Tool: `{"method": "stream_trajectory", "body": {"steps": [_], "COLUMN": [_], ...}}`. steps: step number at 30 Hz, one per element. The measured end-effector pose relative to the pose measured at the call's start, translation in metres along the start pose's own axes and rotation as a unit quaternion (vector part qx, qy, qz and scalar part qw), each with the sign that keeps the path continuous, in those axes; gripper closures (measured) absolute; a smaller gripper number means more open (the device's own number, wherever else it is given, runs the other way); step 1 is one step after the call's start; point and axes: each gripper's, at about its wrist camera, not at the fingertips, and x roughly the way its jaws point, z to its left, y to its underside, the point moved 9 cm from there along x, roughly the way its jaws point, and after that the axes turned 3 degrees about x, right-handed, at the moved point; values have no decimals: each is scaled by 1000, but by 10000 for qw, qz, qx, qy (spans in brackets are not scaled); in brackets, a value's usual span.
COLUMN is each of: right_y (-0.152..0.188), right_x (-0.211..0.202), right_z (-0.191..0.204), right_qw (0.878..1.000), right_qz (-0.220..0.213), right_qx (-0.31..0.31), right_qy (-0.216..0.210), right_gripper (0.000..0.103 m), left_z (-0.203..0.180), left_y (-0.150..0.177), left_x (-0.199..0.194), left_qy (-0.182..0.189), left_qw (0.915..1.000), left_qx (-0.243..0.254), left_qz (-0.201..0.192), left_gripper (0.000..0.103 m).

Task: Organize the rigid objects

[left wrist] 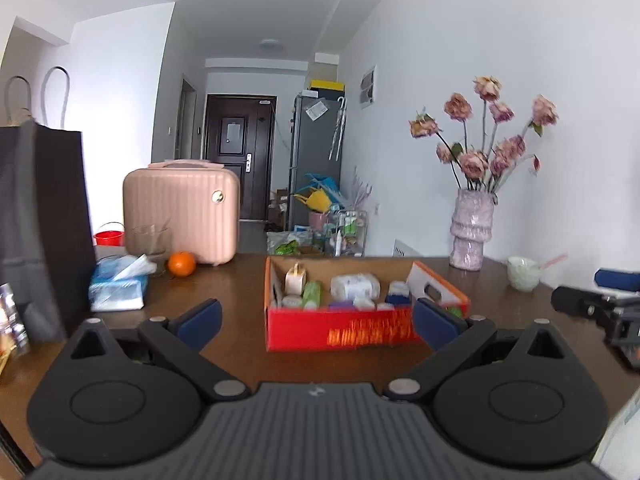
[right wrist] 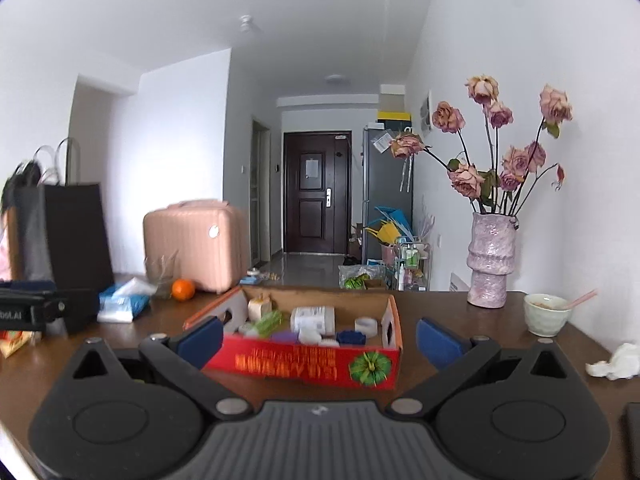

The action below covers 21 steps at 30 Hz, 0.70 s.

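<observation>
A red cardboard box (left wrist: 340,330) (right wrist: 304,362) stands on the brown table and holds several small items: a white jar (left wrist: 354,286) (right wrist: 312,317), a green packet (left wrist: 312,294) (right wrist: 267,322), a tape roll (right wrist: 366,325) and a blue lid (right wrist: 351,337). My left gripper (left wrist: 318,318) is open and empty, just in front of the box. My right gripper (right wrist: 320,340) is open and empty, also facing the box from the near side. The right gripper's body (left wrist: 600,308) shows at the right edge of the left wrist view; the left gripper's body (right wrist: 40,312) shows at the left of the right wrist view.
A pink case (left wrist: 180,210) (right wrist: 196,244), an orange (left wrist: 182,264) (right wrist: 183,289), a tissue pack (left wrist: 118,286) (right wrist: 122,300) and a black paper bag (left wrist: 40,220) (right wrist: 68,232) stand at the left. A vase of dried roses (left wrist: 472,232) (right wrist: 490,260), a bowl (left wrist: 524,274) (right wrist: 546,314) and a crumpled tissue (right wrist: 614,362) are at the right.
</observation>
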Motion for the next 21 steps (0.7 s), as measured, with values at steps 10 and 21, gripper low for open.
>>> {"method": "stream_trajectory", "body": {"steps": [10, 21], "right_y": [54, 115], "right_x": [-118, -178], "right_z": [19, 52], "right_qw": [9983, 10000], "right_qz": [-94, 11], "right_qx": [-576, 95], "right_qy": [-94, 10], "right_gripper": [0, 0], "left_z": [-25, -37], "left_y": [52, 106], "left_x": [-122, -150], "left_qy": [-32, 79], "left_qw": [9983, 9997], "left_qx": [364, 231], "left_qz": [-447, 10], "left_gripper": [0, 0]}}
